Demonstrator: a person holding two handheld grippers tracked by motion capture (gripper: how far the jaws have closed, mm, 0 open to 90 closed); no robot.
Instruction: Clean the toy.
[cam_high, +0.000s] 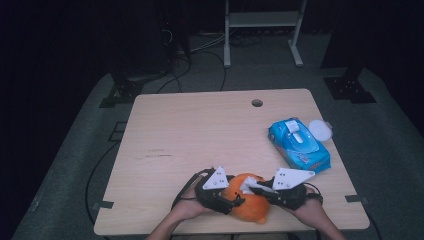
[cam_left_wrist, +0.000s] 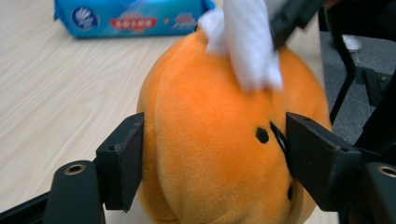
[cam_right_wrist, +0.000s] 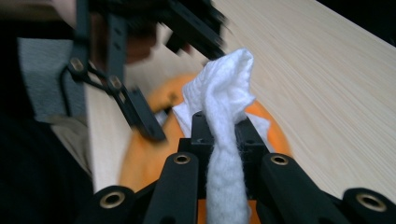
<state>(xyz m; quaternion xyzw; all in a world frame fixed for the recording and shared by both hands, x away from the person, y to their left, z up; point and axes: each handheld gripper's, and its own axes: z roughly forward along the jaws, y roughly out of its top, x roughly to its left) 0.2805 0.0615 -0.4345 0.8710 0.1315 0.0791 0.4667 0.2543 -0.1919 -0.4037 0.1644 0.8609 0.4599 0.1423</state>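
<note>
Clamping the orange plush toy from both sides, the left gripper has a pad on each flank; toy fills the centre of the left gripper view. Right gripper is clenched on a white wipe, bunched strand pinched between its jaws, lower middle of the right gripper view. In the left gripper view the wipe touches the toy's top, upper centre of frame.

High view: toy sits on the wooden table at bottom centre, near the front edge, left gripper touching its left, right gripper just right, wipe on top. Blue wipes pack lies right of centre, well apart from the toy, with a white round lid just beside it at the table's right edge.
</note>
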